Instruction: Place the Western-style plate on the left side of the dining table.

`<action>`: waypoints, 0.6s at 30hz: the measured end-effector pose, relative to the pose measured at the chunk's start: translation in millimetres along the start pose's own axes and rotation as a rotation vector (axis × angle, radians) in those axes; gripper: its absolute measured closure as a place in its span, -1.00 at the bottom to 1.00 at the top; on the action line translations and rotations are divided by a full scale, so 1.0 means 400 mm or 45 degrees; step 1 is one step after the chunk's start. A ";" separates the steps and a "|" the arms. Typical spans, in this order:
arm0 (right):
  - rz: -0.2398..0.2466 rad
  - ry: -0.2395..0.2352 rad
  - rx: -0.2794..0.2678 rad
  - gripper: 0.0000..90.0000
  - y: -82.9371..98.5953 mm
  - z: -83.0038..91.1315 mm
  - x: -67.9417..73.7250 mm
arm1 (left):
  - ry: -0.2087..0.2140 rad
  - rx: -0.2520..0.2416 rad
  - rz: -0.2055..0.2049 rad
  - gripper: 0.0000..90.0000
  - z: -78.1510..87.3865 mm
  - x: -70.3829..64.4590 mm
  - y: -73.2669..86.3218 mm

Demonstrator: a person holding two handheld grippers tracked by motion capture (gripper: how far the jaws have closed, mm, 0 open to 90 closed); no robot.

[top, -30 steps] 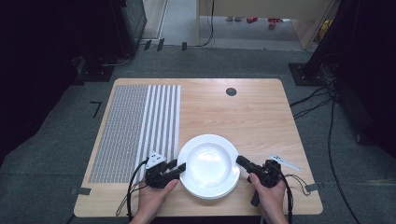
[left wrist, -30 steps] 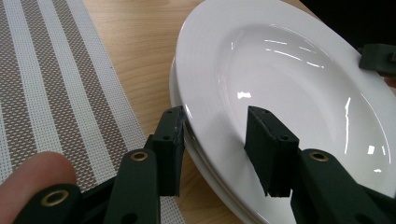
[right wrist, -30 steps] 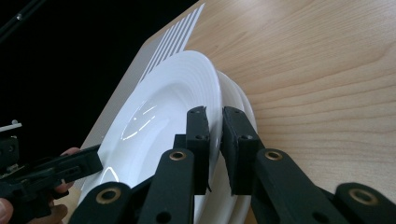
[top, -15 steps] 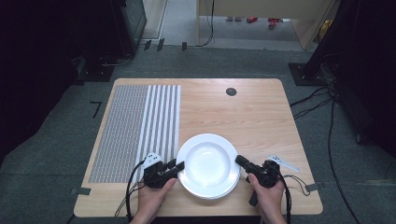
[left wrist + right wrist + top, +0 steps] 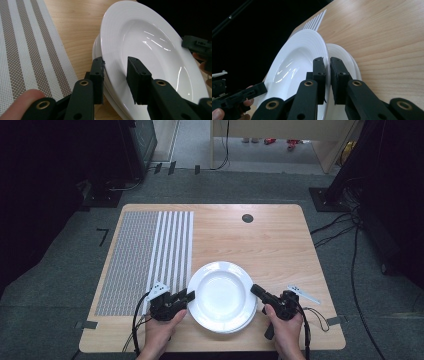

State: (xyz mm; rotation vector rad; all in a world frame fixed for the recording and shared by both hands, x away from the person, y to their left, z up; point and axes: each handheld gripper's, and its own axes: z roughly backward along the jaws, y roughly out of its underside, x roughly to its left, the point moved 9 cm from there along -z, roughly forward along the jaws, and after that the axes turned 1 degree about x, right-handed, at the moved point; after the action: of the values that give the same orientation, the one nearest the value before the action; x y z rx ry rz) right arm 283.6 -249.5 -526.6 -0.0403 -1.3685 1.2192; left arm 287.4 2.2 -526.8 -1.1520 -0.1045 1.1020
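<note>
Plates [image 5: 222, 296] of glossy white are stacked near the front edge of the bench [image 5: 280, 240], just right of the striped placemat [image 5: 145, 257]. How many lie beneath the top plate cannot be told; lower rims are largely hidden. At the stack's left, the left tongs [image 5: 189, 296] are held open, jaws straddling the top plate's rim [image 5: 110, 62] without pressing it. At the stack's right, the right tongs [image 5: 256, 291] are closed on that rim [image 5: 327, 60], which is raised off the plate below.
</note>
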 end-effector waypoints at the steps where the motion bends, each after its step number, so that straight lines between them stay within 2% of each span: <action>1: -0.001 -0.004 -0.002 0.87 -0.002 0.000 0.002 | 0.001 -0.002 0.000 0.55 0.002 0.000 -0.002; 8: 0.009 -0.009 -0.012 0.88 -0.010 -0.004 0.012 | 0.013 -0.008 0.038 0.59 0.006 0.005 -0.009; 18: 0.022 -0.041 -0.034 0.89 -0.025 -0.010 0.024 | 0.032 -0.024 0.061 0.64 0.011 0.011 -0.022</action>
State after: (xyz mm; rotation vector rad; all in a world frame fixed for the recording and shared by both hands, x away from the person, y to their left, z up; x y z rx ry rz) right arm 290.2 -245.2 -514.7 -0.0512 -1.4153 1.2206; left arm 292.7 8.6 -519.9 -1.1906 -0.0677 1.1306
